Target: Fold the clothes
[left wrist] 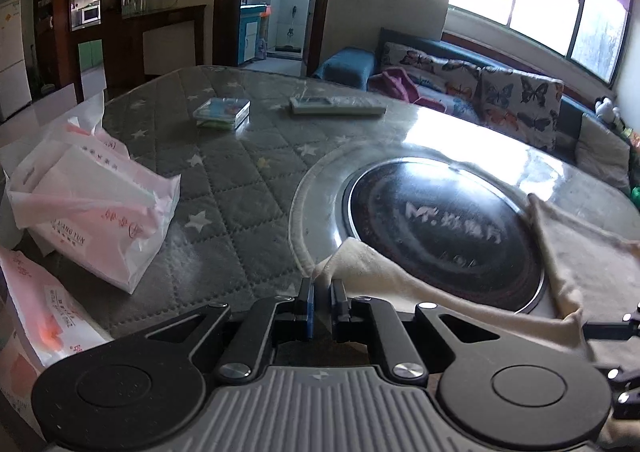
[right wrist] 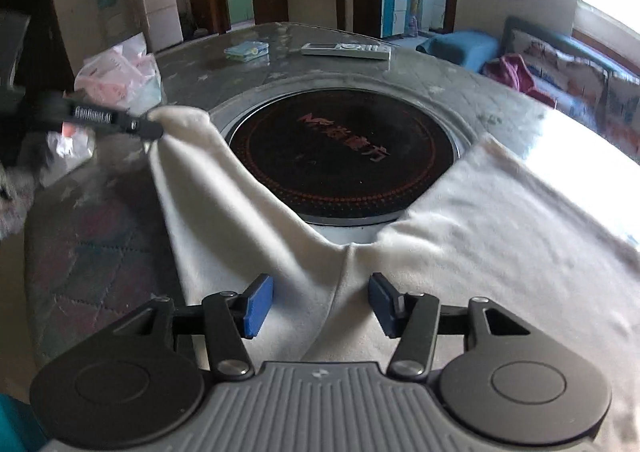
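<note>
So the cream cloth (right wrist: 460, 252) is a soft, fleecy-looking garment, spread over the near half of the round table (right wrist: 100, 244), with a crease running up its middle and a deep dip that leaves the black hotplate (right wrist: 340, 155) uncovered. One corner is pulled up toward 10 o'clock, pinched tight in the left gripper (left wrist: 322, 298), jaws closed on the fabric. The right gripper (right wrist: 320, 306) hovers over the crease with its blue pads spread wide, holding nothing. Out past 12 o'clock sit a remote (right wrist: 346, 50) and a small packet (right wrist: 246, 49); pink-and-white bags (left wrist: 92, 211) at 9.
</note>
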Available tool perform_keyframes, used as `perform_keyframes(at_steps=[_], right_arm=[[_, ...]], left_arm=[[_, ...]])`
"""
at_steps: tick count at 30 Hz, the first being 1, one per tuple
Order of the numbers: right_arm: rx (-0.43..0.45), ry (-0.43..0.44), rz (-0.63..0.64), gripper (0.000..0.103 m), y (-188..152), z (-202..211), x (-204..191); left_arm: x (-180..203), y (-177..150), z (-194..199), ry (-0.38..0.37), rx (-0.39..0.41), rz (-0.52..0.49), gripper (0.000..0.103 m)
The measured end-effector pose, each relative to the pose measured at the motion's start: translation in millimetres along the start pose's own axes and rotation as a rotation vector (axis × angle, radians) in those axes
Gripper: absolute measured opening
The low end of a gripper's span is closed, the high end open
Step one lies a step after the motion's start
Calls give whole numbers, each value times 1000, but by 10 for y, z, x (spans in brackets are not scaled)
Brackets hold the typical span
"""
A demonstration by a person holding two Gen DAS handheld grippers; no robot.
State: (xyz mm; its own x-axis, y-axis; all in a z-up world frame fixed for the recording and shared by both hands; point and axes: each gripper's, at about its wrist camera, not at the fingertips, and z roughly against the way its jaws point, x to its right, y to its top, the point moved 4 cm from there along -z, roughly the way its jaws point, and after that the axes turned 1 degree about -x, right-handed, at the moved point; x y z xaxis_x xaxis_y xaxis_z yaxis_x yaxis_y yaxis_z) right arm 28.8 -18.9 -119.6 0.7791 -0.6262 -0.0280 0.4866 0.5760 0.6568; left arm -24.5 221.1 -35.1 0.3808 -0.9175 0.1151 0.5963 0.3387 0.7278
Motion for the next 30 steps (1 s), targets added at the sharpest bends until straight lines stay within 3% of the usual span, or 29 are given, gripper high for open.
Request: perform_keyframes(at_steps=[6, 10, 12, 21, 30], right_arm=[[14, -55, -16, 54, -188, 465, 66], [-13, -148, -70, 53, -502, 707, 242], [-38, -149, -95, 53, -672, 757, 265], [24, -141, -114, 53, -899, 847, 160], [79, -164, -201, 53, -1034, 1198, 379]], left_arm=[[167, 171, 324, -69, 78, -16, 9], [379, 261, 559, -139, 122, -31, 9], [533, 302, 682, -180, 141, -48, 9], [1543, 446, 1163, -382, 201, -169, 9], [2675, 53, 984, -552, 128, -334, 9]])
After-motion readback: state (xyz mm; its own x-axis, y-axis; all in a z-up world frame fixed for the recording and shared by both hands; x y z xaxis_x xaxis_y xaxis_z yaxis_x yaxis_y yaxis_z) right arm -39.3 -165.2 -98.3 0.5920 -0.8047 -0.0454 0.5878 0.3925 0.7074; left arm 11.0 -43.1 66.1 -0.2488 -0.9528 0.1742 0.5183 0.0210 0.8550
